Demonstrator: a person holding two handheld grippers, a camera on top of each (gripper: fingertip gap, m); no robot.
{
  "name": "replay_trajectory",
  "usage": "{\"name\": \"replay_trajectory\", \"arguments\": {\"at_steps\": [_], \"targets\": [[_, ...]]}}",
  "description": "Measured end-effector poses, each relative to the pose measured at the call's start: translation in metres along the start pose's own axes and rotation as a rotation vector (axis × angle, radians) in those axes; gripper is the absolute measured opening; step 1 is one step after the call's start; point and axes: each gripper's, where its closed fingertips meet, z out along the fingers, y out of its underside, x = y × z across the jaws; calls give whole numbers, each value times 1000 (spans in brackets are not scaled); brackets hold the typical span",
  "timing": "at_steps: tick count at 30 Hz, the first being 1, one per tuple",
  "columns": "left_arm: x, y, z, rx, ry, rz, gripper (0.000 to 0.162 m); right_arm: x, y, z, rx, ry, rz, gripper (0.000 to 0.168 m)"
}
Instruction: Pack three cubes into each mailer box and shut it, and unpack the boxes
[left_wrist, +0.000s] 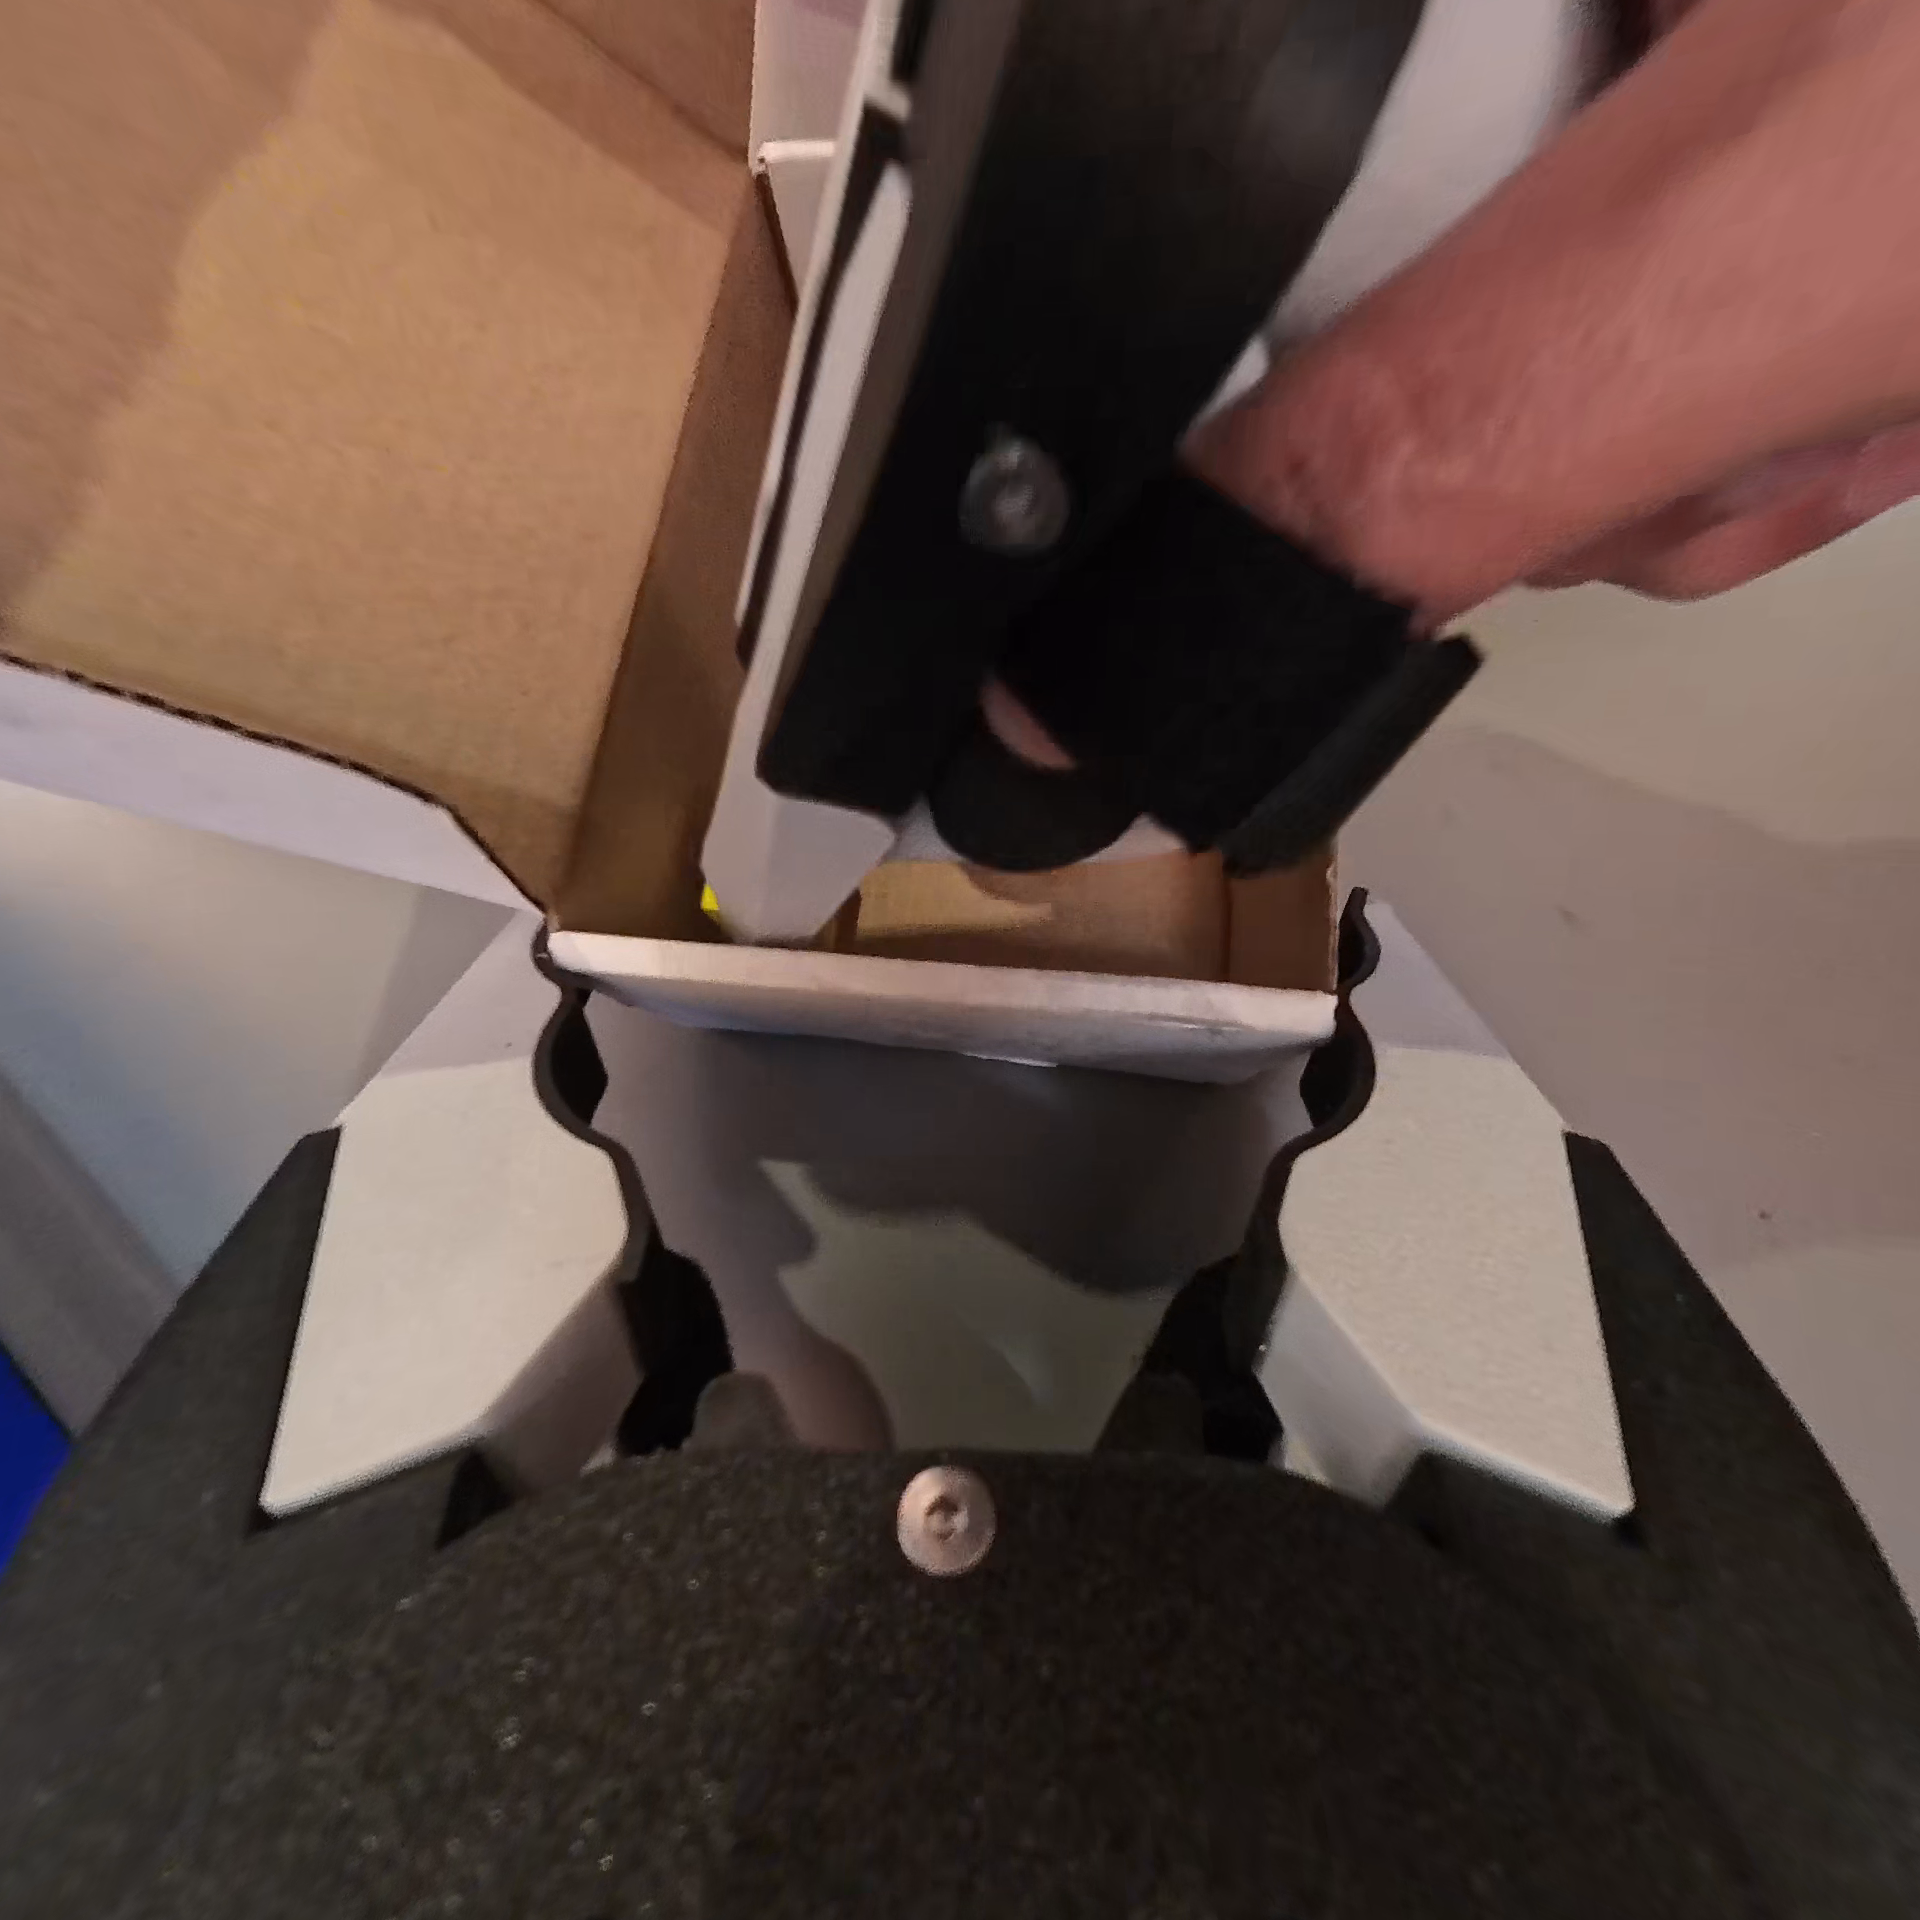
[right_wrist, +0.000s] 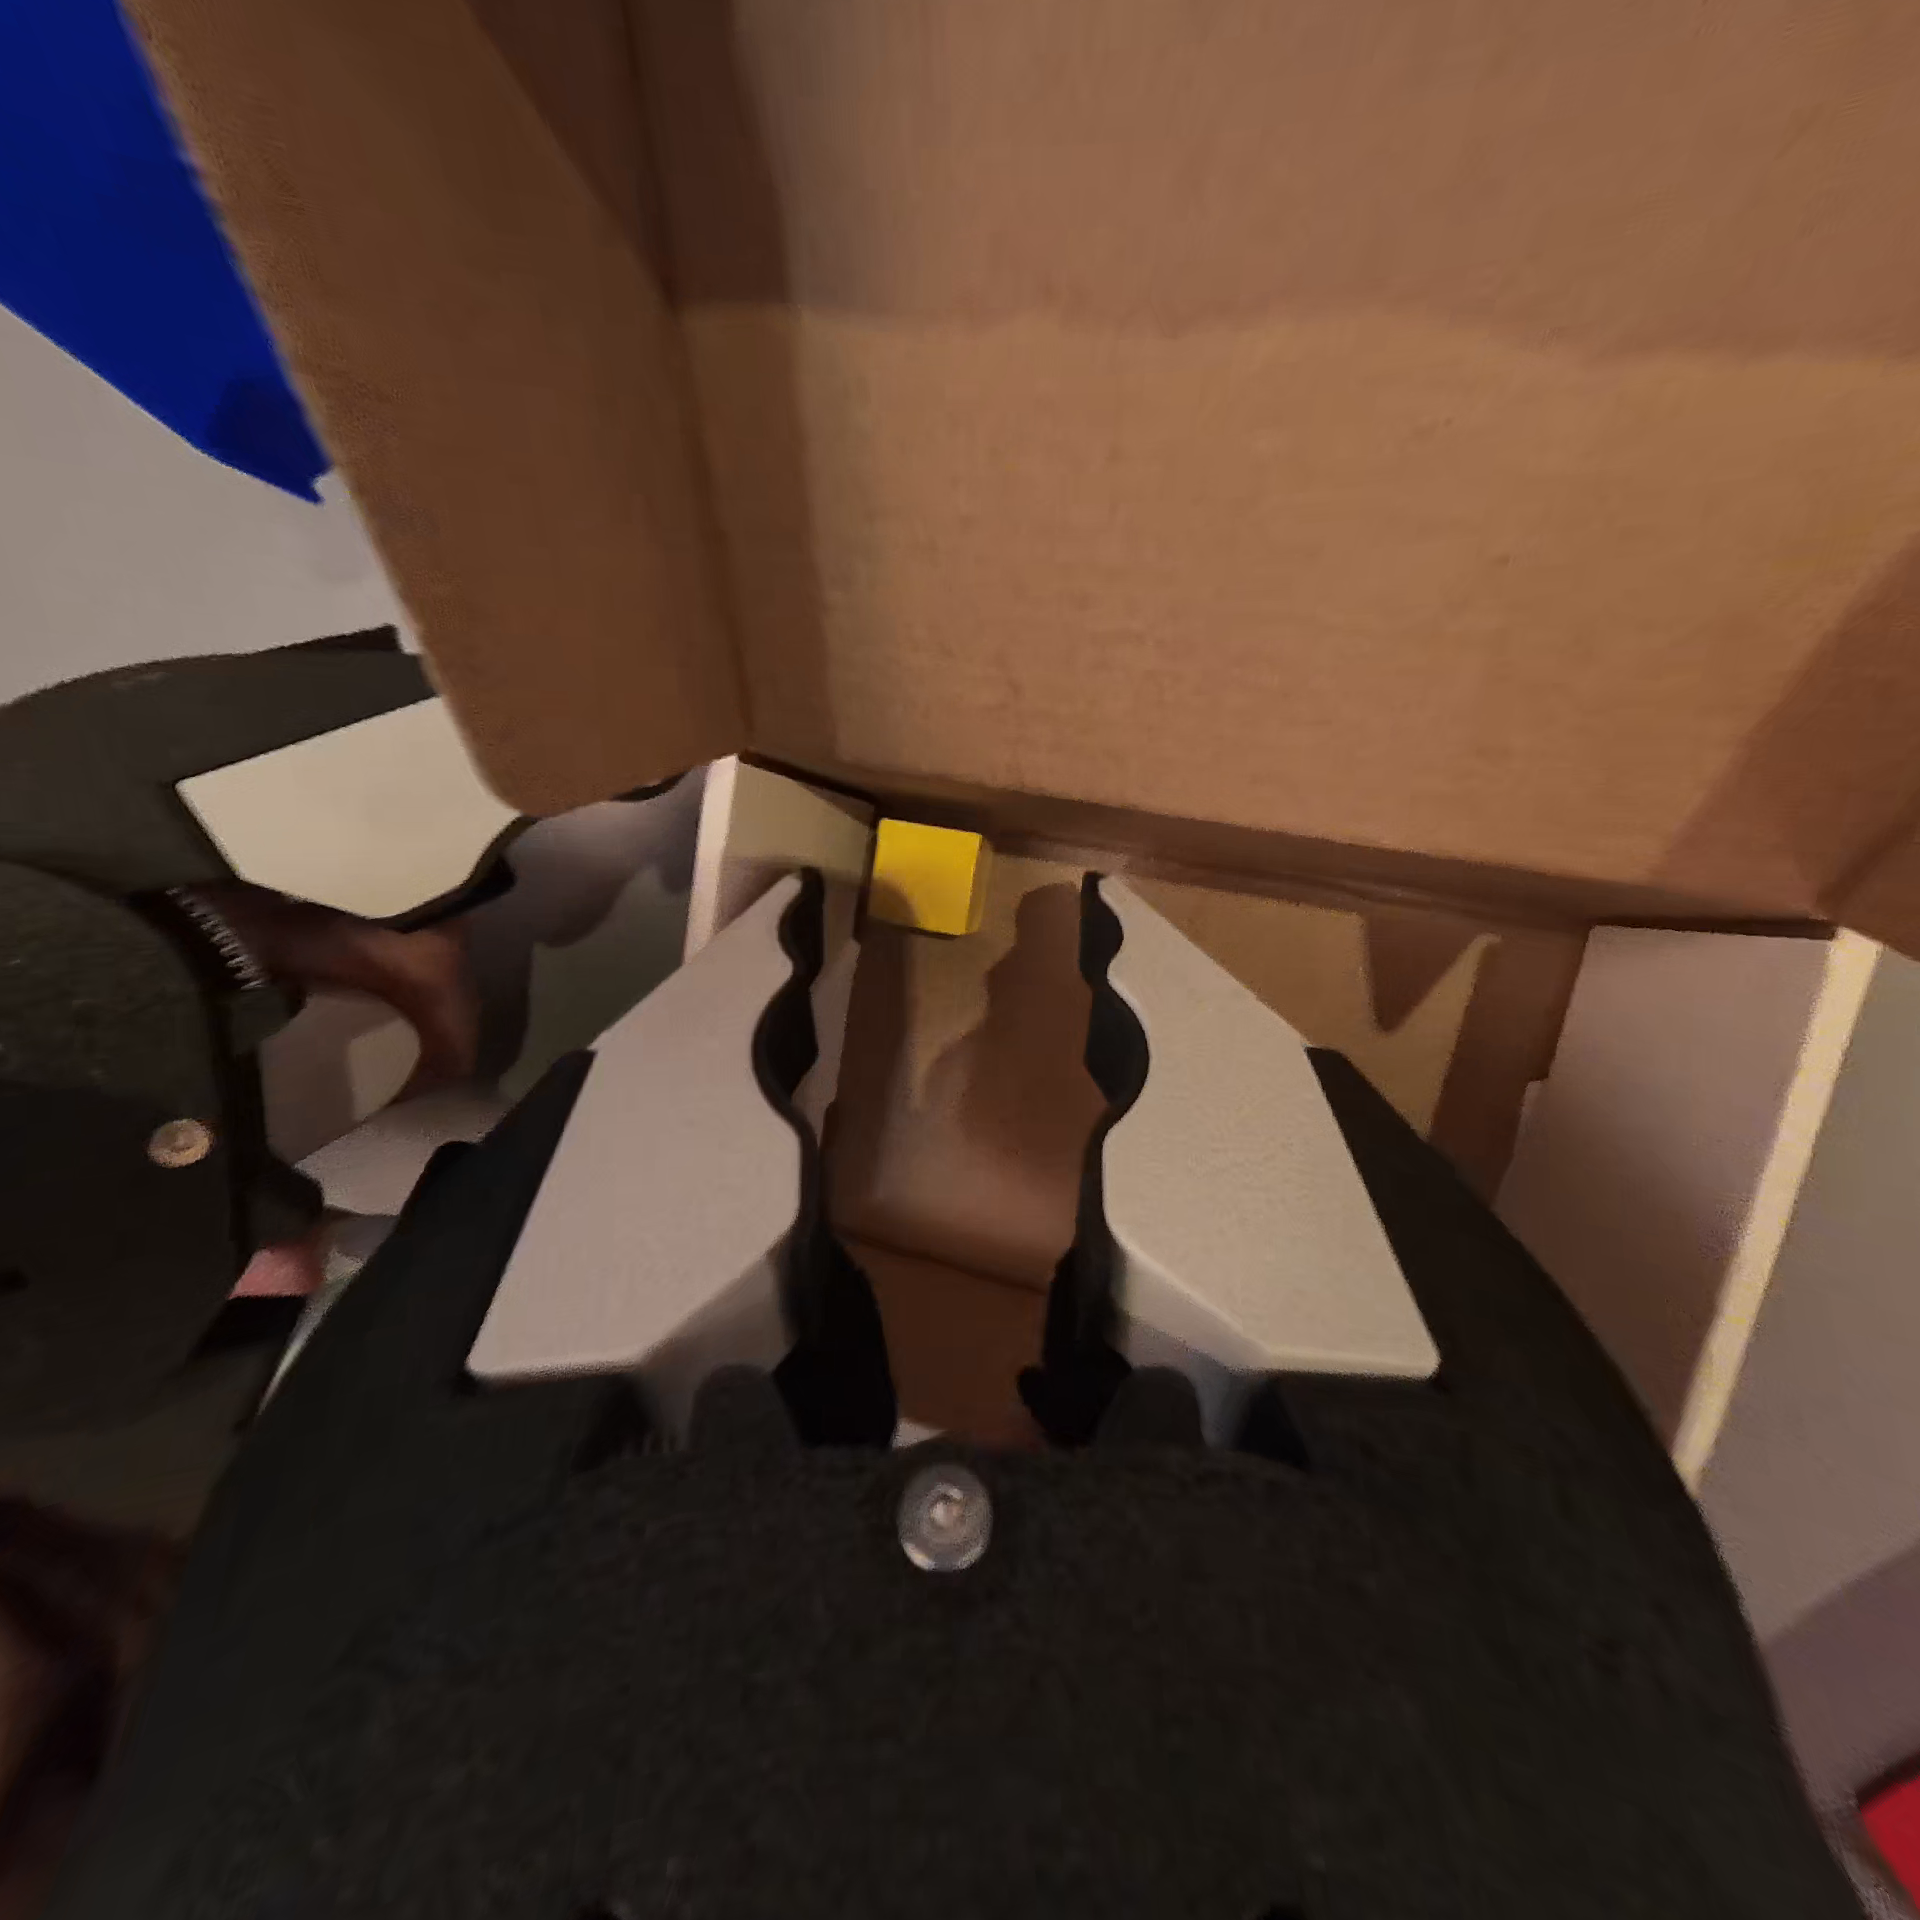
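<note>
A white mailer box (left_wrist: 935, 1003) with a brown inside stands open, its lid (left_wrist: 364, 416) raised. My left gripper (left_wrist: 951, 956) spans the box's near wall, one fingertip on each corner, and clamps it. My right gripper (right_wrist: 948, 909) reaches down into the box with its jaws partly open and empty. A yellow cube (right_wrist: 925, 873) lies in the box's far left corner, just beyond the fingertips. In the left wrist view only a sliver of the cube (left_wrist: 712, 896) shows beside a white finger (left_wrist: 800, 831) of the right gripper. No other cubes are in view.
A person's hand (left_wrist: 1610, 364) holds the right gripper from above. A white finger (right_wrist: 343, 821) of the left gripper shows at the left of the right wrist view. A blue object (right_wrist: 125, 260) lies behind the box on the white table (left_wrist: 1662, 1039). A red patch (right_wrist: 1891, 1839) is at the lower right.
</note>
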Motion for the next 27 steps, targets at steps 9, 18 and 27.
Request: {"name": "replay_trajectory", "arguments": {"at_steps": [9, 18, 27], "targets": [[0, 0, 0, 3, -2, 4, 136, 7, 4, 4, -19, 38, -32, 27], [1, 0, 0, 3, 4, 7, 136, 44, -36, -132, 223, 26, -25, 21], [1, 1, 0, -3, 5, 17, 136, 221, 15, -207, 285, 408, 243, 21]]}}
